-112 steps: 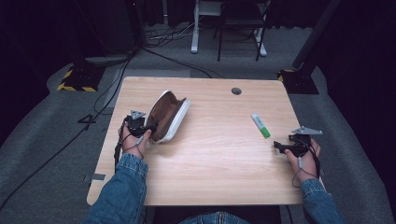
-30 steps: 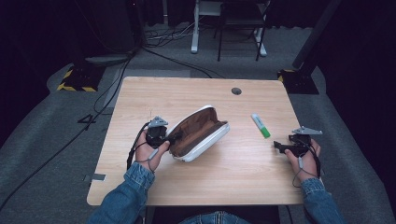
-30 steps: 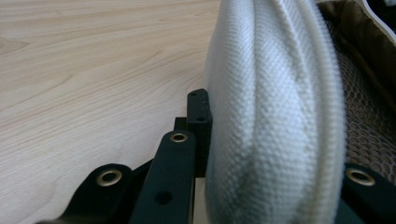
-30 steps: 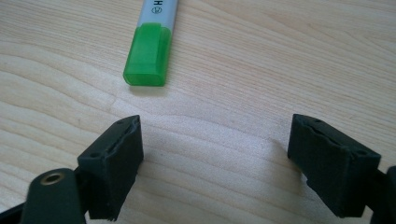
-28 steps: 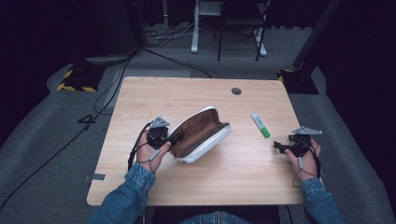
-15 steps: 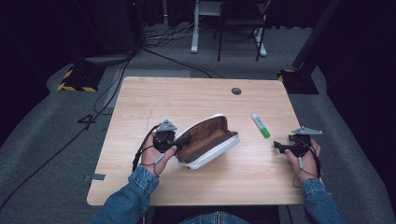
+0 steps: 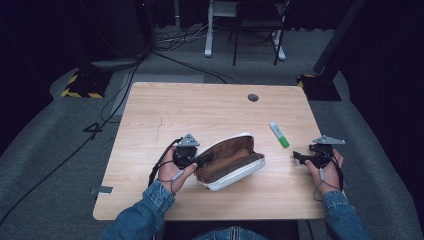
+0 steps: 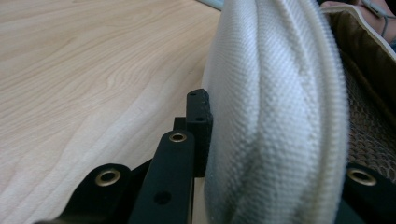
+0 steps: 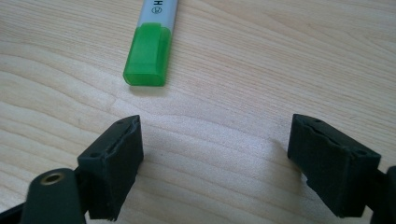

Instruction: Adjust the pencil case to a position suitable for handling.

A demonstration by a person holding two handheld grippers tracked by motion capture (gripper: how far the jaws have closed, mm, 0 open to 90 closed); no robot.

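The open pouch point(image 7: 231, 162) lies near the table point(image 7: 150, 110) front edge, zipper mouth up. The left gripper point(image 7: 197, 161) clamps the pouch's white wall. The marker point(image 7: 279, 134) lies beside the pouch, just ahead of the right gripper point(image 9: 215, 163), whose jaws stand apart. Better to hold the pouch steady while the marker is fetched.

Wooden table point(image 7: 210, 107) with open pouch point(image 7: 231, 161) and green-capped marker point(image 7: 279, 134).
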